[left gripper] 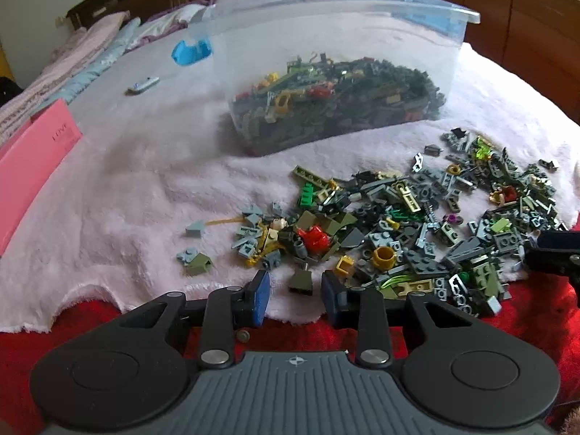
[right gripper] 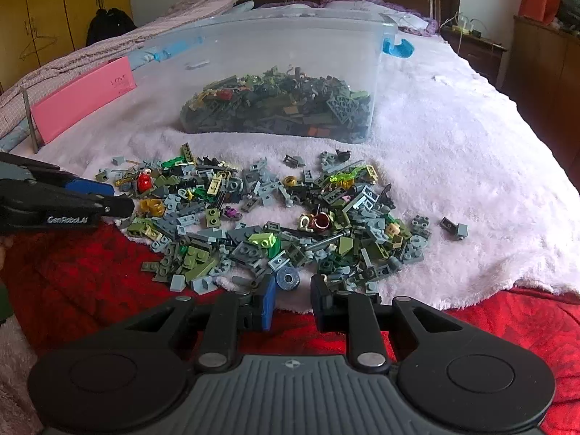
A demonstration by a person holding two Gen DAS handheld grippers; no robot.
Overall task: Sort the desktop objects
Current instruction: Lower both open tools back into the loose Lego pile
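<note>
The left gripper (left gripper: 295,284) jaws stand narrow around a dark olive brick (left gripper: 301,282), the right gripper (right gripper: 293,291) jaws around a blue-grey disc (right gripper: 288,279); contact is unclear.

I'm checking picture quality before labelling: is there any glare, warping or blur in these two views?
Left wrist view: overexposed window corner top right, fisheye bending the clear plastic bin. Right wrist view: same fisheye curve, the pale fluffy blanket looks washed out, and the loose brick pile stays fairly sharp.

Both wrist views low, near, angled down, sharing brick pile (left gripper: 417,217), bin (right gripper: 282,72)
</note>
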